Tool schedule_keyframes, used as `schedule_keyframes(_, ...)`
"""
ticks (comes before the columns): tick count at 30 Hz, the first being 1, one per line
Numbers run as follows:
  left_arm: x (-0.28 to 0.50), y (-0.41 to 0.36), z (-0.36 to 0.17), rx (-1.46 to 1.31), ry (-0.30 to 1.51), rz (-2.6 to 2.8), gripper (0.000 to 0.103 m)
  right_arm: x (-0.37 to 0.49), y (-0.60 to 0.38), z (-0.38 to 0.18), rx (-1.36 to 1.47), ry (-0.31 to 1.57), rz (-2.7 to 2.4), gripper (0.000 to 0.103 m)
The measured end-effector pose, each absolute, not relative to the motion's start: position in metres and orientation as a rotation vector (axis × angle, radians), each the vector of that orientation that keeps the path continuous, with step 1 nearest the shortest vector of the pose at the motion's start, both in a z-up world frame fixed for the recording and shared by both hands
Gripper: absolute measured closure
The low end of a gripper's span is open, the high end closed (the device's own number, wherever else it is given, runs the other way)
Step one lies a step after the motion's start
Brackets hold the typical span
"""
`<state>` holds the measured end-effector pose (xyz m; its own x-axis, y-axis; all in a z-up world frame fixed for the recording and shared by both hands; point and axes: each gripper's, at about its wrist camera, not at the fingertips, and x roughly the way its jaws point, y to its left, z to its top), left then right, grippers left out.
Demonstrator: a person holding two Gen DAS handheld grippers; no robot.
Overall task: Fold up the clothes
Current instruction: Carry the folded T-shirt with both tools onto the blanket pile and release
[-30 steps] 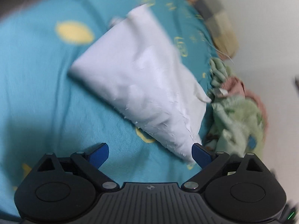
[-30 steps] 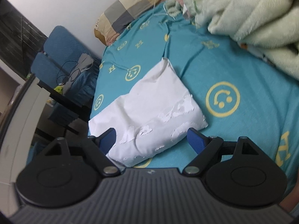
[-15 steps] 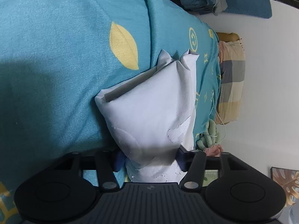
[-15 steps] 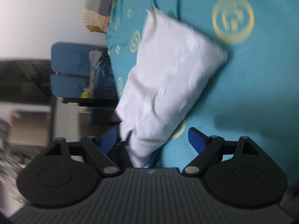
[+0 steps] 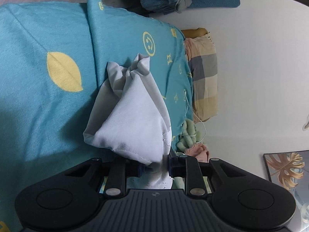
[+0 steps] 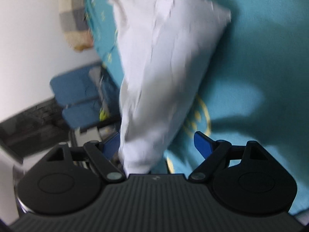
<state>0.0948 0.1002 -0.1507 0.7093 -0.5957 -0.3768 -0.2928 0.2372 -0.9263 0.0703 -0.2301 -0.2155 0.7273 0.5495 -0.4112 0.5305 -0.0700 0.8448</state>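
Observation:
A folded white garment (image 5: pixel 133 116) lies on the teal bedsheet (image 5: pixel 42 100), one end lifted. My left gripper (image 5: pixel 154 167) is shut on its near corner, the blue fingers pinching the cloth. In the blurred right wrist view the same white garment (image 6: pixel 160 67) runs from the top of the frame down between the fingers of my right gripper (image 6: pixel 156 145). That gripper is open, its blue fingertips spread wide on either side of the cloth.
A checked pillow (image 5: pixel 204 77) lies at the head of the bed by the white wall. A green and pink blanket (image 5: pixel 191 137) is bunched beside it. Blue chairs (image 6: pixel 77 90) stand off the bed's side. A framed picture (image 5: pixel 285 166) is at the right.
My left gripper closed on the white garment's corner and raised it, bunching the far end. My right gripper moved in until the cloth sits between its open fingers.

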Motion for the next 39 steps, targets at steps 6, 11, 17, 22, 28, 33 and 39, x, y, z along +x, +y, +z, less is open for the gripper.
schedule_keyframes(6, 0.098, 0.109, -0.152, -1.382, 0.803, -0.247, 0.079, 0.07, -0.251, -0.218, 1.701, 0.741, -0.144, 0.042)
schedule_keyframes(11, 0.099, 0.112, -0.145, -1.357, 0.793, -0.263, 0.079, 0.065, -0.251, -0.209, 1.654, 0.688, -0.142, 0.079)
schedule_keyframes(17, 0.087, 0.112, -0.12, -1.324, 0.781, -0.341, 0.079, 0.046, -0.258, -0.177, 1.588, 0.629, -0.097, 0.082)
schedule_keyframes(22, 0.068, 0.095, -0.089, -1.239, 0.809, -0.399, 0.079, 0.024, -0.278, -0.144, 1.594, 0.582, -0.068, 0.082)
schedule_keyframes(28, 0.099, 0.017, -0.035, -1.201, 0.869, -0.437, 0.079, 0.017, -0.333, -0.081, 1.527, 0.523, -0.061, 0.082)
schedule_keyframes(33, 0.164, -0.099, 0.034, -1.205, 0.904, -0.537, 0.079, 0.039, -0.425, -0.003, 1.445, 0.43, -0.062, 0.082)
schedule_keyframes(39, 0.238, -0.262, 0.119, -1.164, 0.845, -0.76, 0.079, 0.063, -0.558, 0.096, 1.315, 0.232, -0.077, 0.082)
